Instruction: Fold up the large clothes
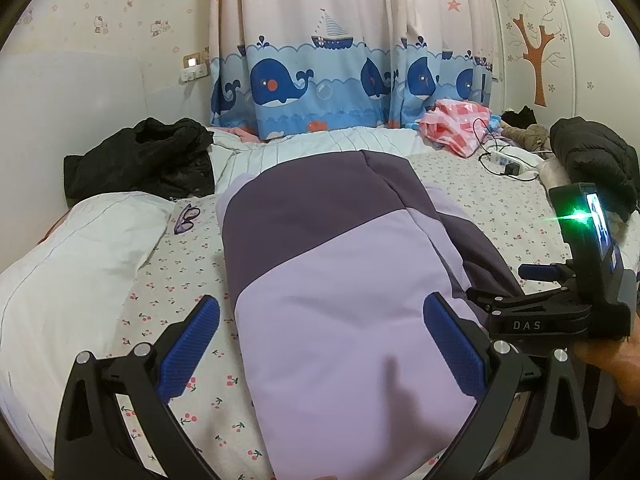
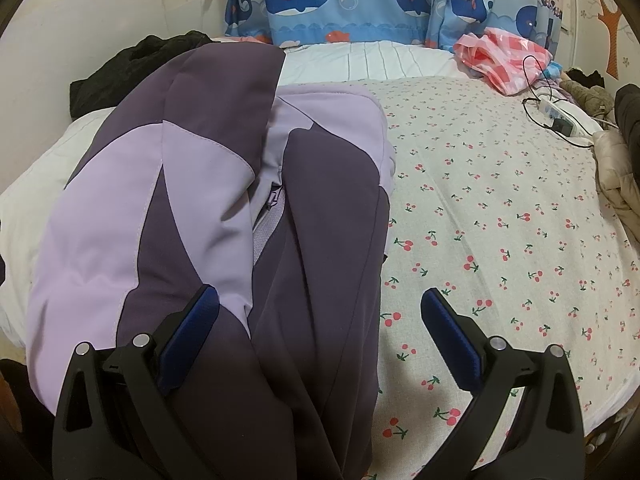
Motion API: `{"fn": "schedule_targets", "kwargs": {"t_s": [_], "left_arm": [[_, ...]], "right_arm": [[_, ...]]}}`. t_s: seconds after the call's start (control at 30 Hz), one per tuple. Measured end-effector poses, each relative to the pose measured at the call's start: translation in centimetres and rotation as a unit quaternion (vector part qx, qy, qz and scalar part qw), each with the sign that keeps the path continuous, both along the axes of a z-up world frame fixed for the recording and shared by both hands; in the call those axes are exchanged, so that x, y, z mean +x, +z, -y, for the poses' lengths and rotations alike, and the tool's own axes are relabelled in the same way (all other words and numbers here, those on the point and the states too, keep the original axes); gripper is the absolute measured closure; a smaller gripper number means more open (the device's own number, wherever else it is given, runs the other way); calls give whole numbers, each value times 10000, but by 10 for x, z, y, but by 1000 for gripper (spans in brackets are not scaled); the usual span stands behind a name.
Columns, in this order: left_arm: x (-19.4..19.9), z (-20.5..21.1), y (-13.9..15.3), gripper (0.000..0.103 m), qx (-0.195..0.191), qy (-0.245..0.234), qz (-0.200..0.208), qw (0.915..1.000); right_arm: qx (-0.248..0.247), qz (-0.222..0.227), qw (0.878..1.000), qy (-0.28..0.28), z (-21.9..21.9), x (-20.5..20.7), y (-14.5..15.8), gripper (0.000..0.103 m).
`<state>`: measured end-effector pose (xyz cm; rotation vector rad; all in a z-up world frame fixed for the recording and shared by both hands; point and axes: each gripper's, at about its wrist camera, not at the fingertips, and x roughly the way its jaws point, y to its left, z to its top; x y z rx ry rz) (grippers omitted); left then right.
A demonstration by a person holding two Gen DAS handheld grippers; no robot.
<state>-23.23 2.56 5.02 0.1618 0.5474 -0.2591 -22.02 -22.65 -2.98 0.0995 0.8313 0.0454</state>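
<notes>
Here's the two-tone padded jacket (image 1: 340,280), dark purple and pale lilac, lying folded into a long bundle down the middle of the bed with its cherry-print sheet (image 2: 500,220), running from the near edge toward the far edge by the whale-patterned blue curtain (image 1: 312,88). The left claw (image 1: 320,344) is spread wide, blue pads either side of the lilac end of the jacket, nothing pinched. Over on the right, the right claw (image 2: 316,332) is spread wide too (left pad over the jacket's dark sleeve panel, right pad over bare sheet), gripping nothing. In the right wrist view the jacket's zipper (image 2: 272,208) shows in the crease between the two folded halves. At the far left corner of the bed sits a crumpled black garment (image 1: 140,160), with a white pillow (image 1: 80,260) beside it and a pair of purple glasses (image 1: 186,218) on the sheet. At the far right, a pink checked cloth (image 1: 456,124) and a white power strip (image 1: 508,158) with black cables.
</notes>
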Motion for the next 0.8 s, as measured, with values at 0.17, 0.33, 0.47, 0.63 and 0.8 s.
{"fn": "schedule_targets", "kwargs": {"t_s": [0.17, 0.33, 0.47, 0.63, 0.8], "left_arm": [[1, 3, -1, 5, 28, -30, -13, 10000], [2, 5, -2, 5, 46, -35, -21, 10000], [2, 7, -2, 5, 51, -31, -22, 10000], [1, 7, -2, 5, 55, -32, -20, 10000], [2, 9, -3, 5, 69, -34, -22, 10000]], "right_arm": [[42, -2, 10000, 13, 1, 1, 0, 6], [85, 3, 10000, 18, 2, 1, -1, 6], [99, 4, 9999, 18, 3, 2, -1, 6], [120, 5, 9999, 16, 3, 1, -2, 6], [136, 7, 9999, 13, 3, 1, -2, 6]]}}
